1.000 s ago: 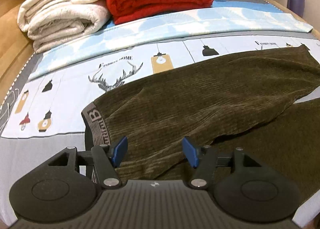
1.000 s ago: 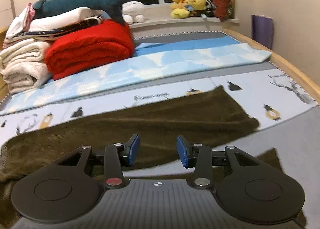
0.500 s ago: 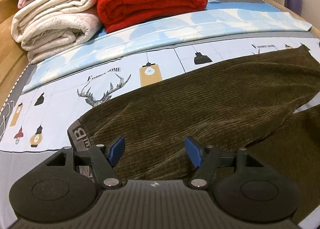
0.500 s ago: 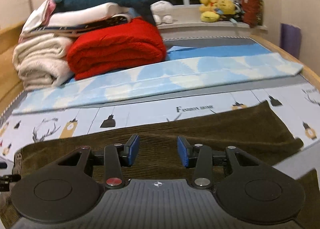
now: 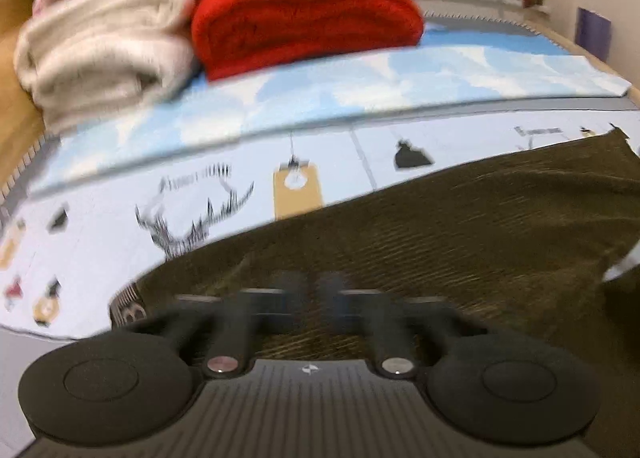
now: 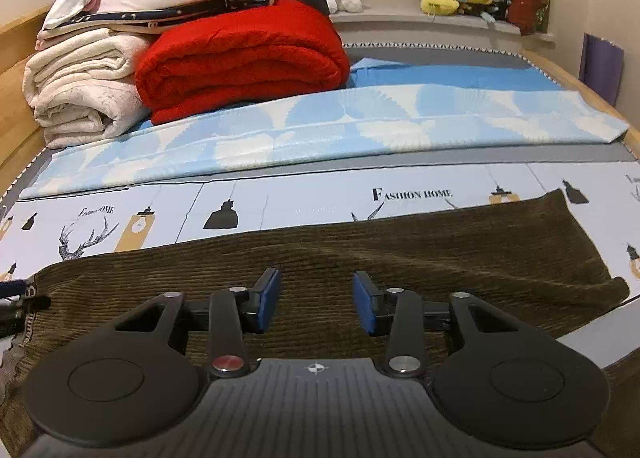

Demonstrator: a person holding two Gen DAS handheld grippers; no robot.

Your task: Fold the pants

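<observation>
- Dark olive-brown corduroy pants (image 6: 400,254) lie flat across printed bedsheet (image 6: 320,198), spanning mid/lower frame in both views; waistband at lower left.
- Left gripper (image 5: 310,298): low centre of its view, blurred; fingers drawn together, nearly touching, over the pants fabric nr waistband. Can't tell if cloth is pinched.
- Right gripper (image 6: 316,302): jaws narrowing, blue pads (image 6: 267,300) apart, just above corduroy, not pressing on it.
- Red folded blanket (image 6: 240,62) & cream folded blankets (image 6: 84,86) stacked upper left.

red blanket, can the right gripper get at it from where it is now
Probably not yet: the right gripper, fingers closing on nothing, hovers over the pants, and the red blanket lies far across the bed.
</observation>
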